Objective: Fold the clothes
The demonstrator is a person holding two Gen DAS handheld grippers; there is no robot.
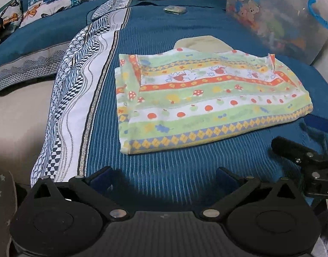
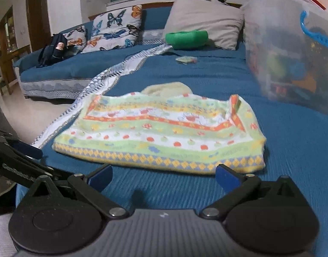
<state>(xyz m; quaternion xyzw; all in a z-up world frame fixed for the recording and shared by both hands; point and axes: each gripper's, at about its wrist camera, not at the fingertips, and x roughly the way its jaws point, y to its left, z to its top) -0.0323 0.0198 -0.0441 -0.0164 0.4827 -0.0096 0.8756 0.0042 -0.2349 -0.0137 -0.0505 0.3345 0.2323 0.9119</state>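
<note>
Your left gripper [image 1: 163, 178] stands with its 2 blue-padded fingers [image 1: 101, 180] spread wide and nothing between them; only the blue ribbed bedcover [image 1: 185, 171] shows in the gap. It sits short of the near hem of the folded garment [image 1: 206, 98], not touching it.

Your right gripper [image 2: 164, 176] is in the same condition: jaws wide apart, empty, its blue pads [image 2: 227, 176] just short of the garment's [image 2: 159, 135] near edge. From the left wrist view, your right gripper [image 1: 327, 126] enters at the right edge, near the garment's right corner; whether it touches the cloth cannot be told from that view.

The garment is a striped print cloth in green, white, orange and yellow, with apples, mushrooms and a diamond border. It lies flat on the bedcover, folded into a rough rectangle. Its left edge is turned over on itself, and at the far right corner a small flap stands up. A pale cream piece [image 1: 203, 44] pokes out from beneath its far edge.

Surroundings: a patterned white-and-blue strip [image 1: 82, 98] runs along the bedcover to the left of the garment. A translucent storage bin [image 2: 292, 49] with a blue handle stands at the right, well apart from the garment. At the far end lie a green item [image 2: 186, 38], a grey pillow [image 2: 206, 21], 2 butterfly cushions [image 2: 116, 30] and a small packet [image 2: 186, 60].
</note>
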